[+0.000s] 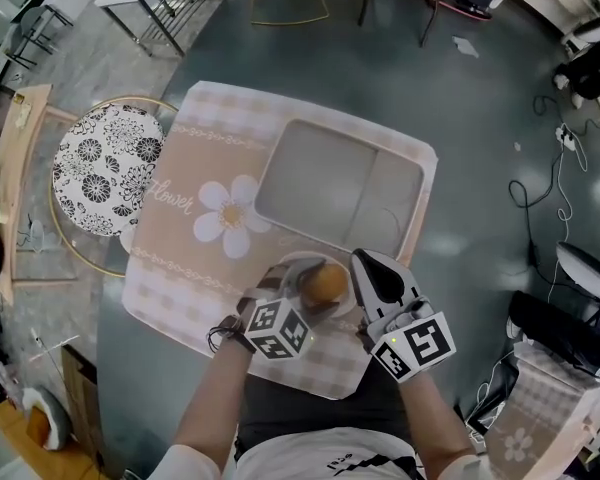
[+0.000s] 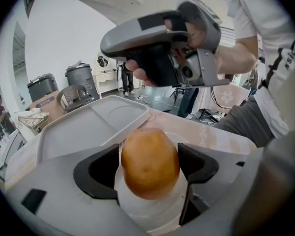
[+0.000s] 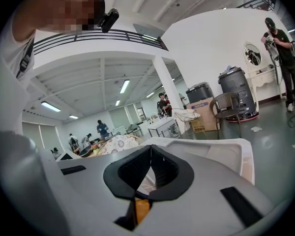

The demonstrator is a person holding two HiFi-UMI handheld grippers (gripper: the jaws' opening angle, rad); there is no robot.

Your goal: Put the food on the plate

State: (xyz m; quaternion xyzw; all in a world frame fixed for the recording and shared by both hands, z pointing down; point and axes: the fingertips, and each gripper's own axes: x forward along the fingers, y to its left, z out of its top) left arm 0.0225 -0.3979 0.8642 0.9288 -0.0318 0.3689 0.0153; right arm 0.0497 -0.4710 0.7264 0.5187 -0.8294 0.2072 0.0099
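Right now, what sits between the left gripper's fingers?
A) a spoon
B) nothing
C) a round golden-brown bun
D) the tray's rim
C: in the left gripper view the bun sits between the fingers of the left gripper, which press its sides, above the white plate.

Orange food point(image 1: 326, 282) over plate point(image 1: 296, 263), left claw point(image 1: 313, 290), right claw point(image 1: 363, 261) alongside

A grey tray point(image 1: 335, 188) lies on the tablecloth point(image 1: 195, 258).
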